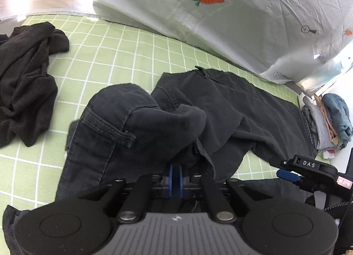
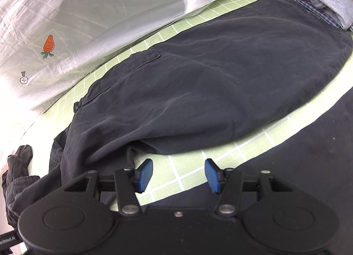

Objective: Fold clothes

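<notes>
My left gripper [image 1: 175,176] pinches a bunched fold of the dark trousers [image 1: 231,109] spread on the green checked sheet [image 1: 123,56], my right gripper [image 2: 178,174] gapes empty above it, and so thin a pinch could slip, collapsing the fold.
</notes>
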`<state>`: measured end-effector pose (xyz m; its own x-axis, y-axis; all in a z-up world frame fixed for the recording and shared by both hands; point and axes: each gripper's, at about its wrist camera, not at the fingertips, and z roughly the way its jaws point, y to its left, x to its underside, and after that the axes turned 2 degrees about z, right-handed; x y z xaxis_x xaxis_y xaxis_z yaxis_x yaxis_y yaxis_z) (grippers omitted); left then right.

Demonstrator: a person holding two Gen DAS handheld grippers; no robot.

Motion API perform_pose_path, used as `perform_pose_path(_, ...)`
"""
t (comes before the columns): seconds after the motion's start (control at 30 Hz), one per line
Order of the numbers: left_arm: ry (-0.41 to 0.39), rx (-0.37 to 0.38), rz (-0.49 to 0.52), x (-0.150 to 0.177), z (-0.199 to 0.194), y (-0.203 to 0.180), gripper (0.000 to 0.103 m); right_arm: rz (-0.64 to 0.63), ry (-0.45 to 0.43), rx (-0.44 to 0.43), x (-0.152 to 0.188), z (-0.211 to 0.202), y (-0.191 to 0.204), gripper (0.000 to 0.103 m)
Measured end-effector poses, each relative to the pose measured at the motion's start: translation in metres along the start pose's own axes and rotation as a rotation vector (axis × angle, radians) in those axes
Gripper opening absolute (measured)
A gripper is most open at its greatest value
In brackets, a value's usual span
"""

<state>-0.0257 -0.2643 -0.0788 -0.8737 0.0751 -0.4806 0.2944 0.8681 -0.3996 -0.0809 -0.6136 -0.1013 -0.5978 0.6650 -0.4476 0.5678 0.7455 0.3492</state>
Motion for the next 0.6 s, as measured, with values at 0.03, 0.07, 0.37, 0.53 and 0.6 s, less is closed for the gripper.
perform_pose_path(0.03, -0.014, -0.006, 0.001, -0.001, -0.007, 0.003, 0.014, 0.006, 0.002, -0.001, 0.000, 0.000, -0.001, 0.053)
perform_pose_path(0.07, -0.026, -0.015, 0.004, -0.001, -0.014, 0.006, 0.015, 0.015, 0.007, -0.002, 0.001, 0.001, -0.003, 0.053)
perform_pose_path(0.37, -0.162, -0.139, -0.199, 0.003, -0.070, 0.065, 0.015, -0.002, 0.027, -0.004, 0.003, 0.006, 0.002, 0.054)
perform_pose_path(0.53, -0.155, -0.228, -0.246, -0.010, -0.055, 0.090, 0.016, -0.033, 0.047, 0.002, 0.005, 0.011, 0.007, 0.054)
perform_pose_path(0.6, -0.146, -0.228, -0.245, -0.018, -0.045, 0.090, 0.017, -0.047, 0.052, 0.009, 0.006, 0.013, 0.010, 0.054)
